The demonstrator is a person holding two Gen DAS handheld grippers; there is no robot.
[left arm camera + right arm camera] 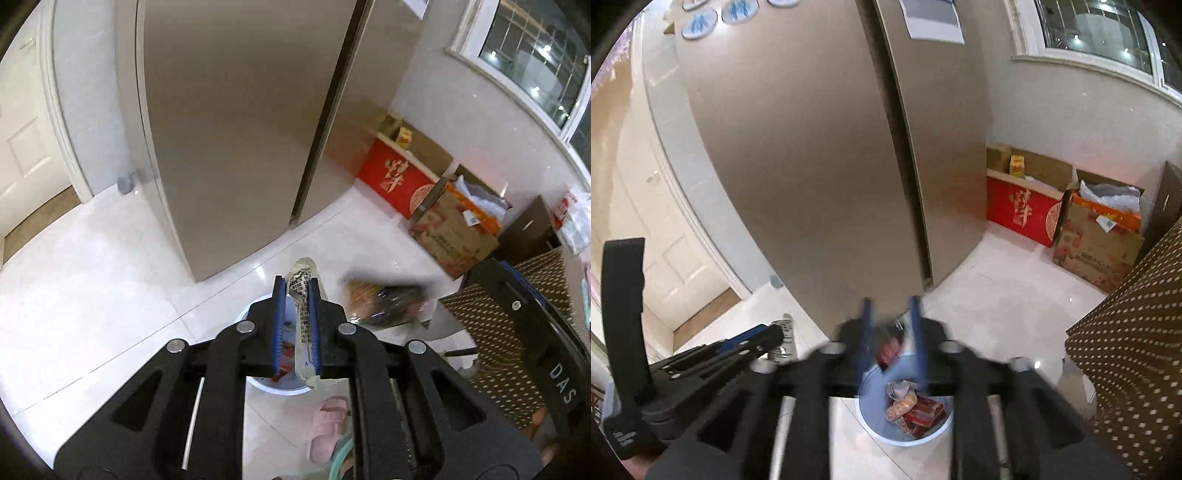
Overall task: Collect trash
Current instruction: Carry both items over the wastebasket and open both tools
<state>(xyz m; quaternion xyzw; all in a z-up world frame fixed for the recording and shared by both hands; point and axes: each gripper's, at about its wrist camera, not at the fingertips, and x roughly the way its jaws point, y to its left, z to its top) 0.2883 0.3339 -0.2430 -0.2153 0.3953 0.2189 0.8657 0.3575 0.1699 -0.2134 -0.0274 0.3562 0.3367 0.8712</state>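
At the far left of the left wrist view a white door [26, 147] stands by the tall beige fridge [236, 129], which fills the upper middle. Low in the centre, the left gripper [297, 291] has its blue pads clamped on a clear printed wrapper [304, 295], held over the pale blue bin [280, 387] on the white tiled floor [92, 295]. Just right of it a blurred snack packet [384, 302] is in mid-air. Further right sit a red box [399, 181] and a cardboard box [454, 236].

In the right wrist view the right gripper [890, 321] is at lower centre, its jaws apart, a blurred red wrapper [888, 350] loose between them above the bin, where other trash [916, 410] already lies.
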